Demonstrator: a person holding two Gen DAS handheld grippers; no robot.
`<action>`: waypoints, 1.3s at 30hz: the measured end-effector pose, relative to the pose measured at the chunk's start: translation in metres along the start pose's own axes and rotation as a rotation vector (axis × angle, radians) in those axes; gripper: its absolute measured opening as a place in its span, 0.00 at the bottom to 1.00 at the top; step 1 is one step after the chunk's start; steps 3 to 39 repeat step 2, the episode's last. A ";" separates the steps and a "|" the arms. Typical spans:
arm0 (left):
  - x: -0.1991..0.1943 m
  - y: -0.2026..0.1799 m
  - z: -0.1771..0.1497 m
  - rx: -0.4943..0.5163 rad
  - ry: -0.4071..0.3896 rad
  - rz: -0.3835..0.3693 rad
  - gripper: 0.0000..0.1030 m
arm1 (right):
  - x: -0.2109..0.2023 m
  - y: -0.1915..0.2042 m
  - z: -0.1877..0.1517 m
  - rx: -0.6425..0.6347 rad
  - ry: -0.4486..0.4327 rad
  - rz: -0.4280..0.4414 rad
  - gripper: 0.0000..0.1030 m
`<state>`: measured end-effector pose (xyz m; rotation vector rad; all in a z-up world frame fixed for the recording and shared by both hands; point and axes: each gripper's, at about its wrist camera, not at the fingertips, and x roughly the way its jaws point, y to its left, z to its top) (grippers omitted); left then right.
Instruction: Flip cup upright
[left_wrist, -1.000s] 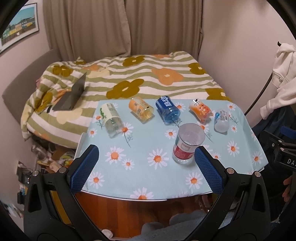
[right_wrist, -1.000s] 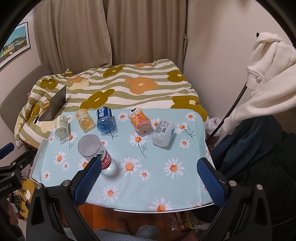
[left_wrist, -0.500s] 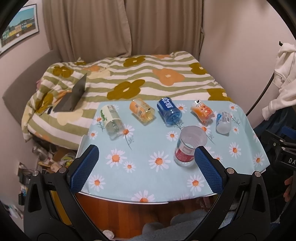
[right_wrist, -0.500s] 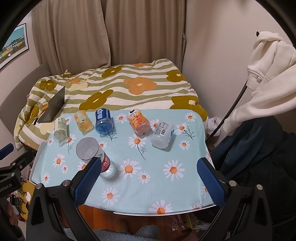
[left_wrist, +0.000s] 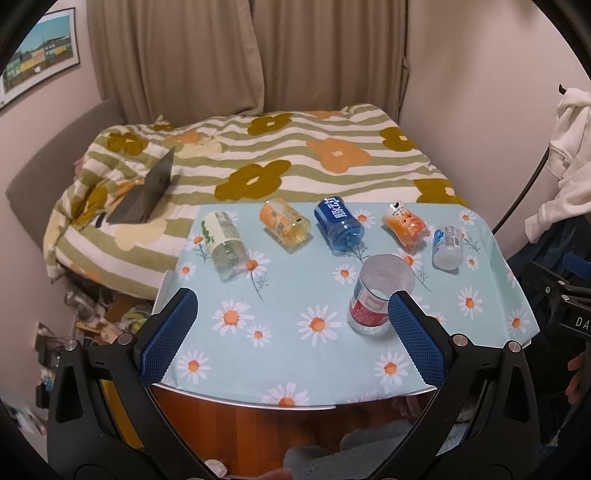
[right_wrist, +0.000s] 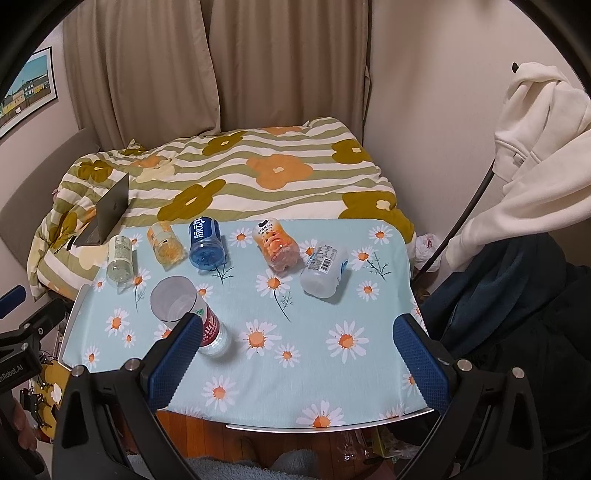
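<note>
A clear cup with a red label (left_wrist: 376, 299) (right_wrist: 192, 314) stands upright near the table's front. Behind it lie several cups on their sides in a row: green-labelled (left_wrist: 223, 240) (right_wrist: 120, 256), orange (left_wrist: 286, 221) (right_wrist: 166, 243), blue (left_wrist: 338, 223) (right_wrist: 205, 242), orange cartoon-printed (left_wrist: 406, 225) (right_wrist: 277, 243), white-labelled (left_wrist: 447, 247) (right_wrist: 323, 267). My left gripper (left_wrist: 291, 336) is open and empty, above the table's front edge. My right gripper (right_wrist: 295, 358) is open and empty, also at the front edge.
The table has a light-blue daisy cloth (left_wrist: 280, 295) (right_wrist: 332, 306). Behind it is a bed with a striped flower blanket (left_wrist: 258, 158) and an open laptop (left_wrist: 147, 195). White clothing (right_wrist: 535, 147) hangs at the right. Clutter lies on the floor at the left (left_wrist: 99, 314).
Both grippers have drawn back slightly from the table, jaws still open. The cups have not moved.
</note>
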<state>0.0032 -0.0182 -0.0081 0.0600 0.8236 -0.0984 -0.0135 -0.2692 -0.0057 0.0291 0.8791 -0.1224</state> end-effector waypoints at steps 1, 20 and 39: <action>0.000 0.000 -0.001 -0.003 -0.001 0.000 1.00 | 0.000 0.000 0.000 -0.001 0.000 0.000 1.00; 0.000 0.000 0.000 -0.003 0.000 0.001 1.00 | 0.000 0.000 0.000 -0.001 0.001 -0.001 1.00; 0.000 0.000 0.000 -0.003 0.000 0.001 1.00 | 0.000 0.000 0.000 -0.001 0.001 -0.001 1.00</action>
